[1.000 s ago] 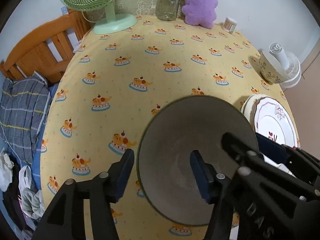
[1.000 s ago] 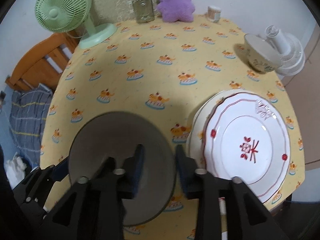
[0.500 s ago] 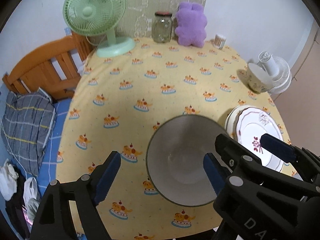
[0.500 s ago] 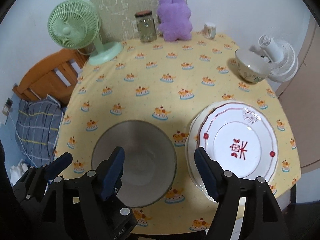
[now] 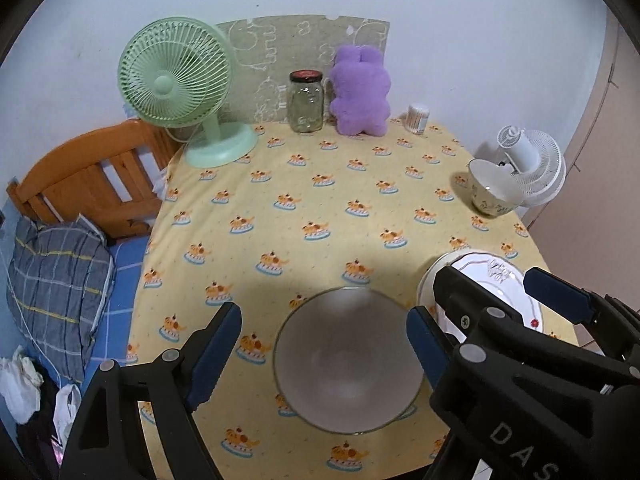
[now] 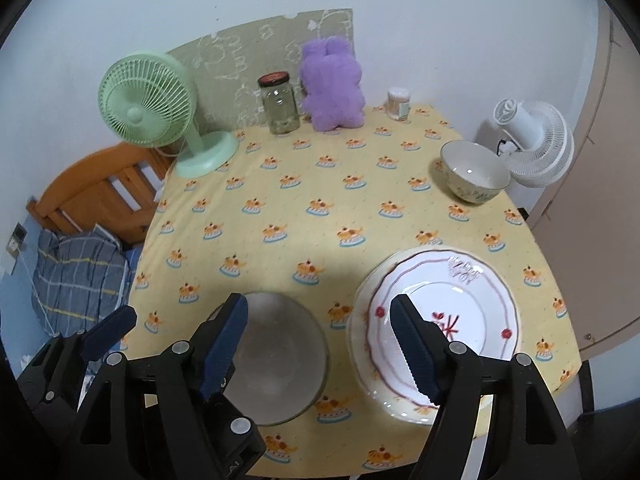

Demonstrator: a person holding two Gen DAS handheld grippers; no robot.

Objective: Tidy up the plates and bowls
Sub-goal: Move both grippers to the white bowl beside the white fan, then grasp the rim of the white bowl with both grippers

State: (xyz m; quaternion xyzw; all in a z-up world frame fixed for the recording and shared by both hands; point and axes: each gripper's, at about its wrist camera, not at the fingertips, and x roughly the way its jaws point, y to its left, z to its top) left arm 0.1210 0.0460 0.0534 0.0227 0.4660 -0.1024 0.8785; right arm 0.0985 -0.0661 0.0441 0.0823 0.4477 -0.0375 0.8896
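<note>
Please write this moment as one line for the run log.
left gripper: open, empty | right gripper: open, empty | grey bowl: on table, free | plate stack: beside it | patterned bowl: far right

Yellow cake-print table [image 6: 304,184], grey bowl [image 6: 276,360], stacked plates [image 6: 440,320], floral bowl [image 6: 474,176], green fan [image 6: 160,112], jar [image 6: 279,102]

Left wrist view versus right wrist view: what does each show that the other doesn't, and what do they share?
Only the left wrist view shows the grey bowl whole, centred between the open left claw's fingers, with the right claw covering much of the plates.

Only the right wrist view shows the stacked plates nearly whole, with the red motif, and the inside of the floral bowl.

Both show the yellow tablecloth, green fan, glass jar, purple plush, white fan, and both claws open, holding nothing.
</note>
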